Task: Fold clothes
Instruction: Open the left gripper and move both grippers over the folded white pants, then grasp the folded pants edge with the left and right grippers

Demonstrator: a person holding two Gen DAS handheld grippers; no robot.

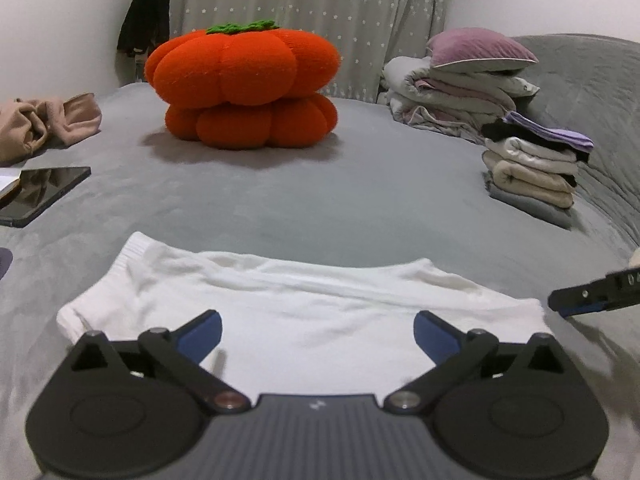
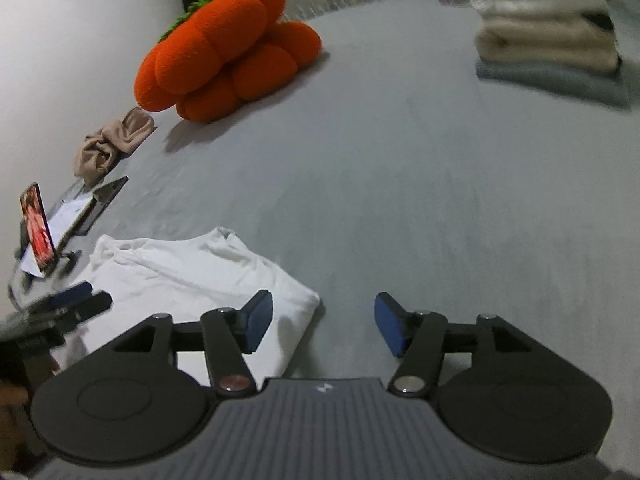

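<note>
Light: we see dim, even indoor light.
Shadows: soft, under the pumpkin cushion (image 1: 244,84).
Blur: folded stack (image 2: 548,28) at one o'clock.
Edges: fisheye-bent.

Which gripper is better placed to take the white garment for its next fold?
Left, probably. The left gripper hangs open directly over the white garment, cloth between its jaws. The right gripper is open at the garment's corner, mostly above bare grey bedspread.

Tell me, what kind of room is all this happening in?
Most likely a bedroom: the grey bed cover spreads across the whole scene, a folded quilt with a purple pillow sits at the back, and a curtain hangs behind a plush pumpkin cushion.
</note>
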